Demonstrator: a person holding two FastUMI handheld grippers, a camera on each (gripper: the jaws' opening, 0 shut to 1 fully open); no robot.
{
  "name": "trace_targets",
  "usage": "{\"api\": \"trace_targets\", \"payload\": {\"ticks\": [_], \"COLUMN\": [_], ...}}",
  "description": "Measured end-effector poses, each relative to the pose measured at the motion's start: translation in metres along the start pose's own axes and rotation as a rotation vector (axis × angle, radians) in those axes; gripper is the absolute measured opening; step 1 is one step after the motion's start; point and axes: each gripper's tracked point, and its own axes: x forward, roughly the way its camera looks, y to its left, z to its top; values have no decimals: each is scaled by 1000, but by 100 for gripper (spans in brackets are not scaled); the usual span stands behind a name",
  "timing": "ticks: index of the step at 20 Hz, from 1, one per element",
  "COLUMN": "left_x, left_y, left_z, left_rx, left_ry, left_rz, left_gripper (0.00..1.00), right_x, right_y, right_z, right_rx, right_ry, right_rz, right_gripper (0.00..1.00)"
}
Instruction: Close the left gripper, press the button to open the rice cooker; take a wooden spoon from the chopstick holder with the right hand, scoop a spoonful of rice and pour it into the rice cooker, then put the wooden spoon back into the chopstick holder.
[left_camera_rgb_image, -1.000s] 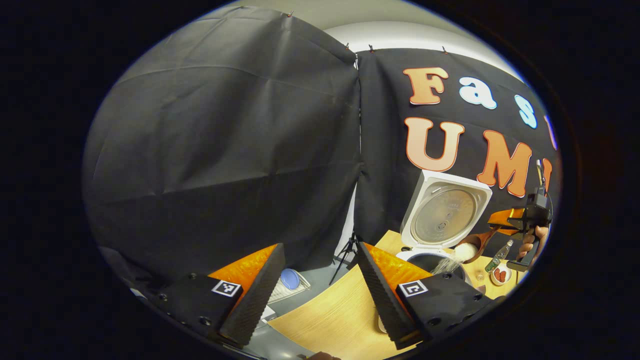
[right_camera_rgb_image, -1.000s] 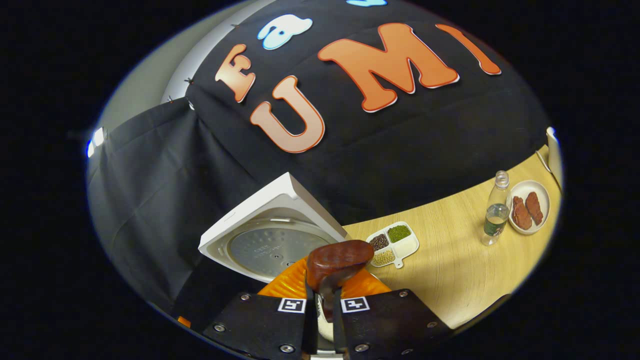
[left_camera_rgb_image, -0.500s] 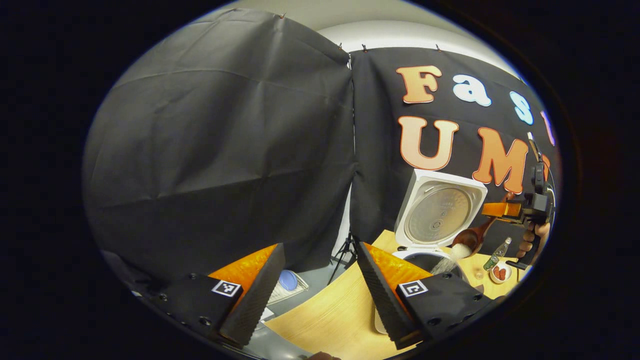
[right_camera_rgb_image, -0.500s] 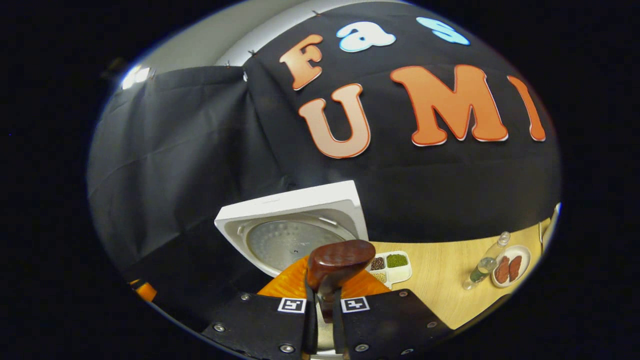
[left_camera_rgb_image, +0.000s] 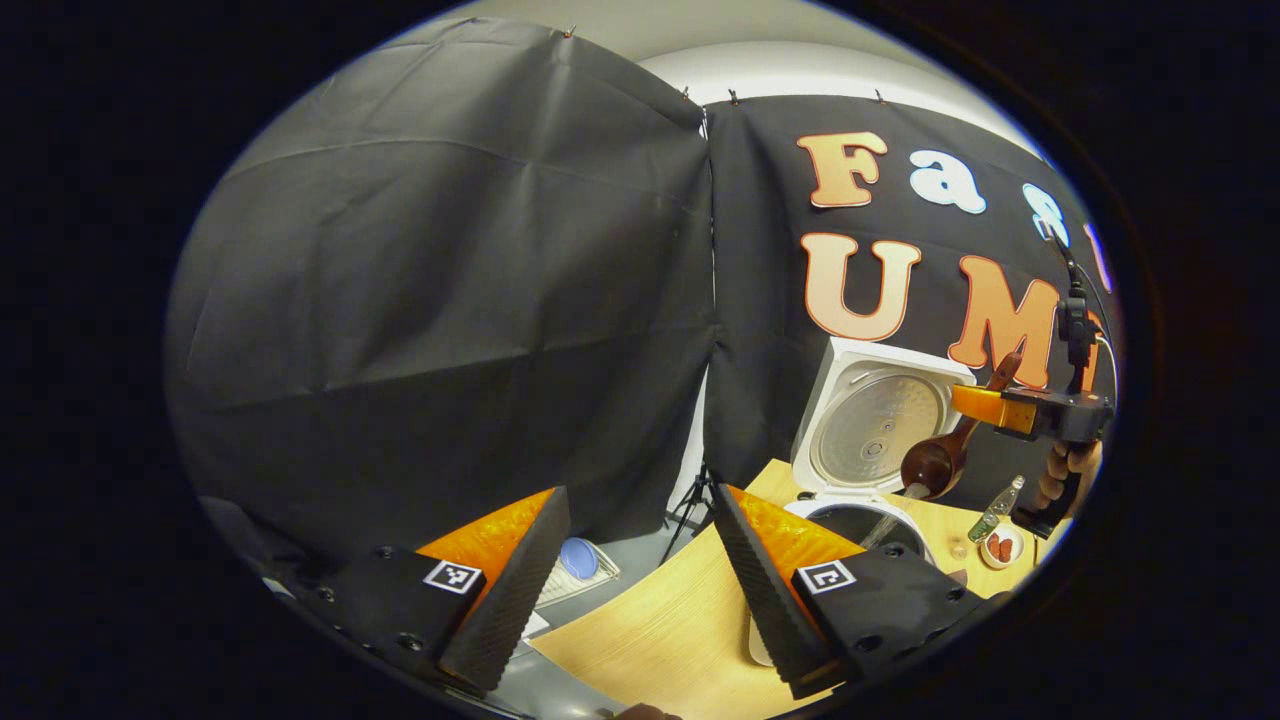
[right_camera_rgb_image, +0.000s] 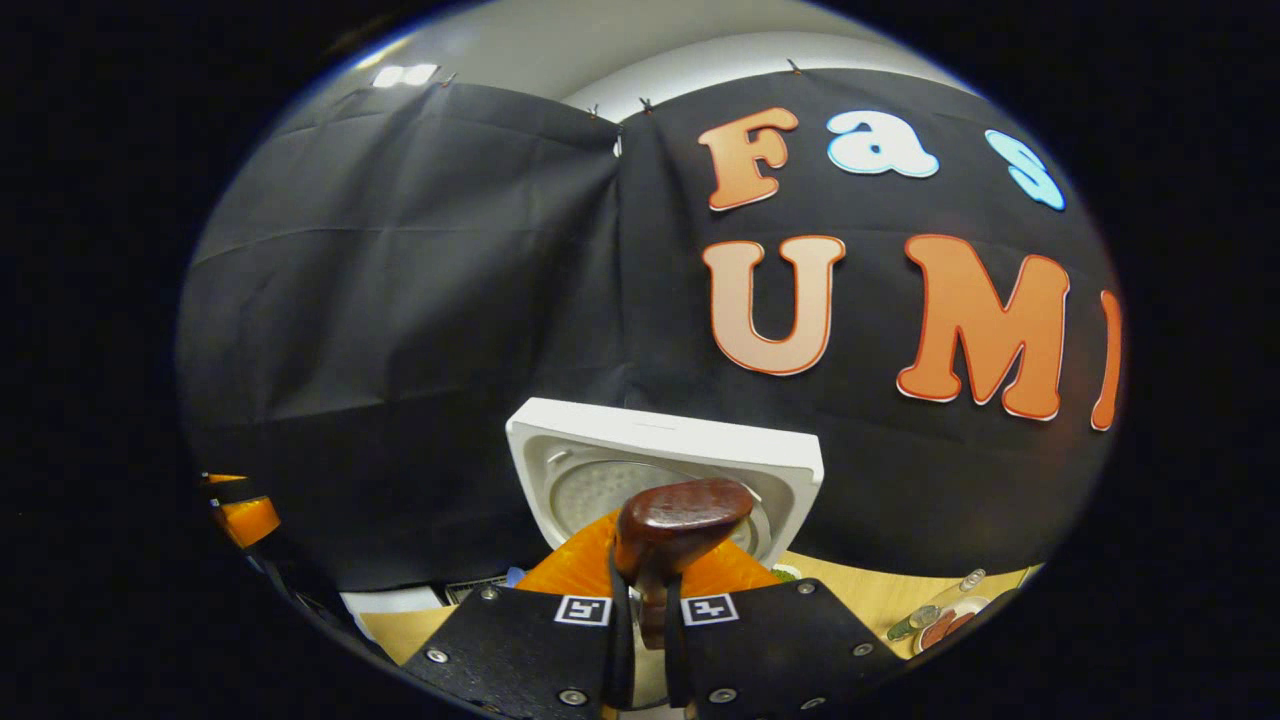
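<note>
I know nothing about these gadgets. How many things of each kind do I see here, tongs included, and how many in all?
tongs: 2 (left tongs open, right tongs shut on the spoon)
rice cooker: 1, lid up
wooden spoon: 1
bottle: 1
plate of red food: 1
Total: 6

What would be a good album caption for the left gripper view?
Open hand-held gripper watches another tip a wooden spoon over the open rice cooker.
</note>
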Motion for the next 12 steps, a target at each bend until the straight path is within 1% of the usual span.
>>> {"api": "trace_targets", "payload": {"ticks": [3,5,8,12], "left_x": [-4,-3,-6,-14], "left_y": [-4,-11,-23,-47], "left_z": [0,0,4,4], "left_rx": [-1,5,14,20], "left_ry": [-4,-5,-11,-14], "left_rz": [-4,-11,-25,-56], "left_gripper": [99,99,99,99], "right_x": [-7,-15,-22,-37], "right_y": [4,3,-12,-46], "right_z": [7,14,17,11], "right_rx": [-65,-50,64,307], "right_ry": [-20,-25,-33,-41], "right_rz": [3,11,5,-15], "right_gripper": [11,11,11,11]}}
